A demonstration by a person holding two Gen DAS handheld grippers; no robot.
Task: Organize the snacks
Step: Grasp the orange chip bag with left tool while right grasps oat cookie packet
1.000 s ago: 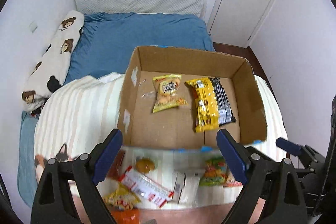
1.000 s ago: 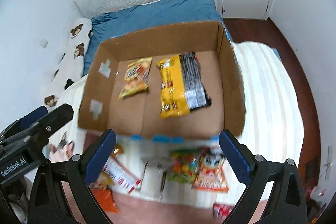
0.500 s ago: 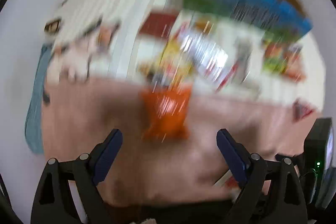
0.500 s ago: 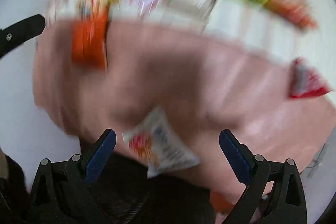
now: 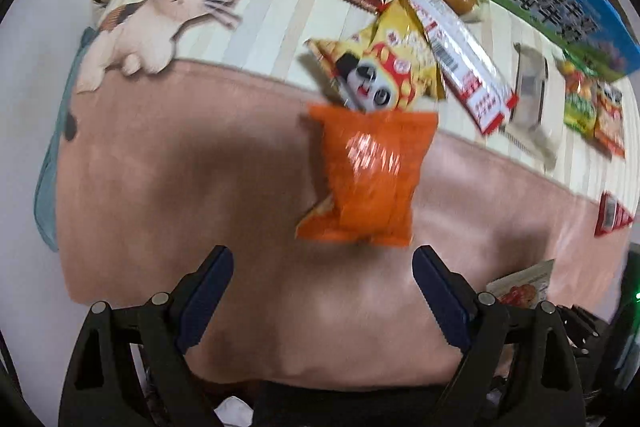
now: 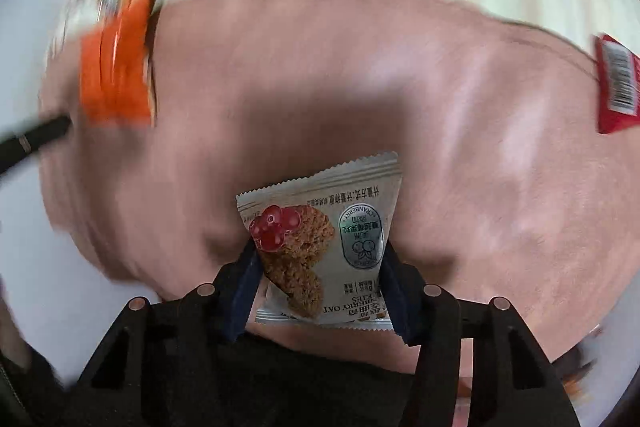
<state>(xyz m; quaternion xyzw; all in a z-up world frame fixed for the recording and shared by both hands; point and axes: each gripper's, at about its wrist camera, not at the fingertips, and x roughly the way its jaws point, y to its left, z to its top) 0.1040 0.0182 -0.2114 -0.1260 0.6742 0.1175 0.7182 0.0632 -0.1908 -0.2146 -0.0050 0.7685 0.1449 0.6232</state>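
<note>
Now my right tool [image 6: 320, 283] has just closed on the light, crinkly grey cranberry-oat cookie packet [image 6: 320, 243], pinching its side edges; my left tool [image 5: 322, 301] gapes empty, the orange foil snack bag [image 5: 370, 179] at twelve o'clock.

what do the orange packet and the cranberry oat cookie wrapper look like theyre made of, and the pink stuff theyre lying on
Orange packet: glossy plastic film, judging by its bright glare and crinkles. Cranberry oat cookie wrapper: duller printed film with serrated sealed ends, probably plastic or foil laminate. Pink blanket: soft, matte fabric, likely fleece; it folds and shows no shine.
</note>
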